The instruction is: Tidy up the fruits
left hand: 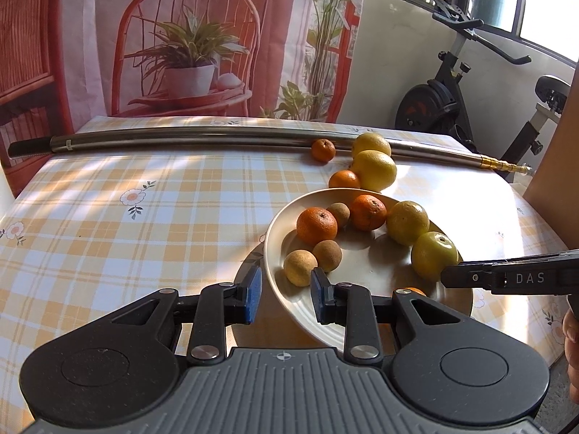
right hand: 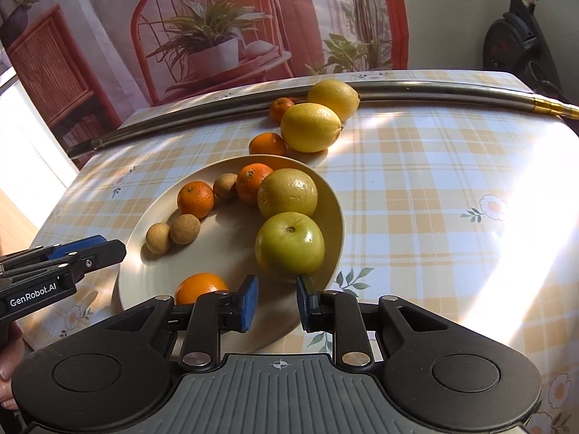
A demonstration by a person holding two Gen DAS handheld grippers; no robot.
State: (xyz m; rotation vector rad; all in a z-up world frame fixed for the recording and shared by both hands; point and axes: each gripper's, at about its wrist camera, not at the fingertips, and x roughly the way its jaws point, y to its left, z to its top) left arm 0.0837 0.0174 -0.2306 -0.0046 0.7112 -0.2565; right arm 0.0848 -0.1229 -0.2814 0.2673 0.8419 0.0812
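A cream plate holds several fruits: oranges, small brown fruits, a yellow-green fruit and a green apple. Behind the plate, two lemons and two mandarins lie on the checked tablecloth. My left gripper is shut on the plate's left rim, one finger outside and one inside. My right gripper is shut and empty over the plate's near edge. Its right fingertip sits against the apple.
A long metal pole lies across the far side of the table. An exercise bike stands beyond the right corner, and a printed curtain hangs behind. A wooden panel rises at the right. A hand holds the left gripper.
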